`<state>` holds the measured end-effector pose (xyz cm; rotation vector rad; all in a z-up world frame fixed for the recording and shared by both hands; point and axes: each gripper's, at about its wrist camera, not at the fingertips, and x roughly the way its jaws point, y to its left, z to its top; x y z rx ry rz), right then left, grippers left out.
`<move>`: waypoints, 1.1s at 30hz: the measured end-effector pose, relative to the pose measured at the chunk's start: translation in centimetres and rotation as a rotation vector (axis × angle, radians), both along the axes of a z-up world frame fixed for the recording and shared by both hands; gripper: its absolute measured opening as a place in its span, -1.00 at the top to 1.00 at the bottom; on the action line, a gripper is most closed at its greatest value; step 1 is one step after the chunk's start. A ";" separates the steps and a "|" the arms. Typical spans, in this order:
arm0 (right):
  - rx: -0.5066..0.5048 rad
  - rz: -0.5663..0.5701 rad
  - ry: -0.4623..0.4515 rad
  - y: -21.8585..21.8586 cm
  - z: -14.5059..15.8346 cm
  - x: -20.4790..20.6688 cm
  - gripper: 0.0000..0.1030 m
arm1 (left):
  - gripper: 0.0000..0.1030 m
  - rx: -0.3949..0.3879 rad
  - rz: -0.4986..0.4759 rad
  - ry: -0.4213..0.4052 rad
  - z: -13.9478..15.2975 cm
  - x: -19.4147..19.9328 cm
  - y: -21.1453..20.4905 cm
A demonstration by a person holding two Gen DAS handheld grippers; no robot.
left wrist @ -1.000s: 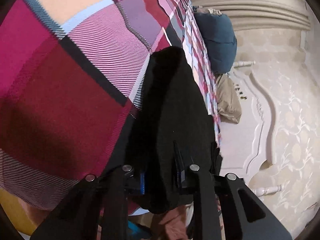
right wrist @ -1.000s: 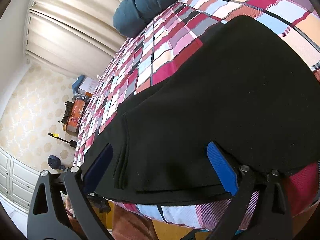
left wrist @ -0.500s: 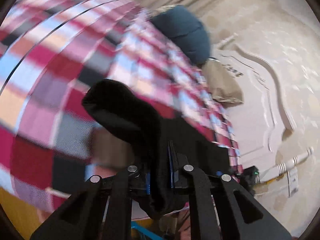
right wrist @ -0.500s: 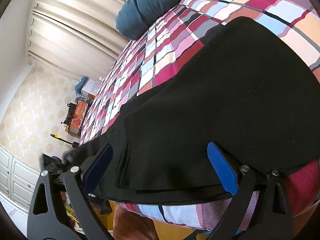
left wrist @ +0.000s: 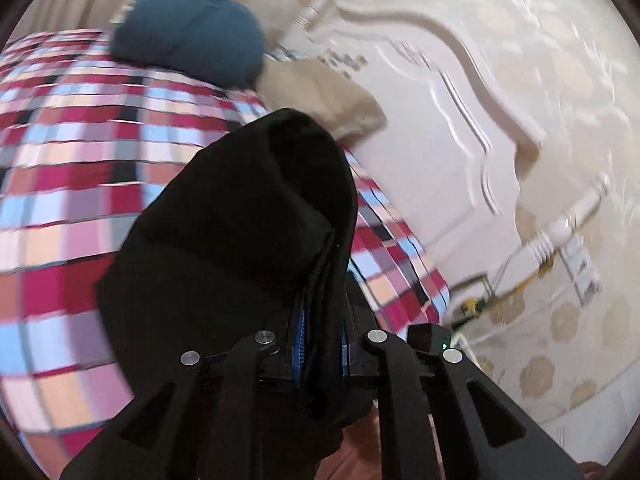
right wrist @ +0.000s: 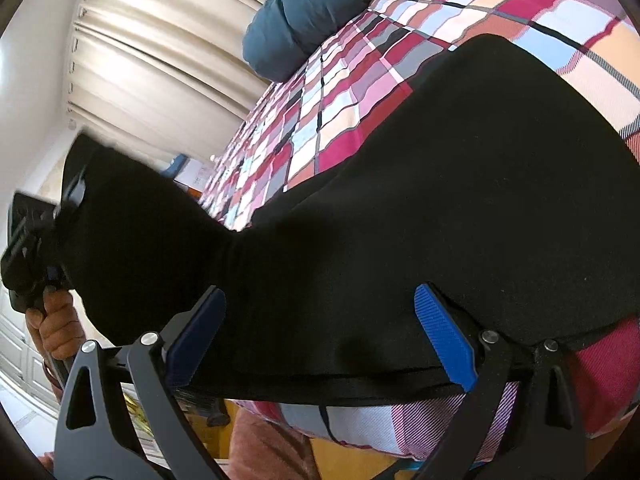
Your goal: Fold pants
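Note:
The black pants (right wrist: 460, 208) lie across the plaid bed cover (right wrist: 336, 100). My left gripper (left wrist: 322, 344) is shut on one end of the pants (left wrist: 248, 220) and holds it lifted above the bed; that raised end also shows at the left of the right wrist view (right wrist: 132, 216), with the left gripper (right wrist: 32, 256) and the hand holding it. My right gripper (right wrist: 320, 336) is open, its blue pads (right wrist: 444, 340) spread over the near edge of the pants at the bed's front edge, holding nothing.
A blue bolster pillow (left wrist: 188, 36) and a beige pillow (left wrist: 320, 96) lie at the head of the bed by the white carved headboard (left wrist: 460, 128). Beige curtains (right wrist: 160, 40) hang beyond the bed. White cabinets (right wrist: 16, 352) stand at the left.
My left gripper has lifted its end of the pants up off the bed and swung toward the headboard. The right gripper has stayed open in place.

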<state>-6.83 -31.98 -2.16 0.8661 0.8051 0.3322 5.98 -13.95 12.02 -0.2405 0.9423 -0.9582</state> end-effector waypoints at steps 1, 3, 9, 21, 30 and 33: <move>0.012 0.000 0.000 -0.1 0.0 -0.1 -0.85 | 0.75 0.008 -0.017 0.004 -0.5 0.0 -1.2; 0.046 0.002 -0.004 -0.7 -0.2 -0.2 -0.85 | 0.75 0.040 -0.062 0.012 -1.8 -0.3 -4.4; 0.048 -0.015 -0.003 -2.3 0.3 -2.2 -0.85 | 0.75 0.115 -0.112 0.074 -5.9 -0.6 -9.9; 0.017 -0.057 -0.003 -4.4 1.2 -6.7 -0.85 | 0.23 0.188 -0.184 0.090 -11.1 -2.4 -14.4; 0.013 -0.107 -0.031 -6.7 3.5 -8.3 -0.85 | -0.35 0.002 -0.106 -0.033 -8.0 -5.9 -8.3; -0.024 -0.112 -0.025 -7.0 3.9 -7.5 -0.84 | -0.41 -0.056 -0.003 -0.055 -7.4 -6.7 -3.3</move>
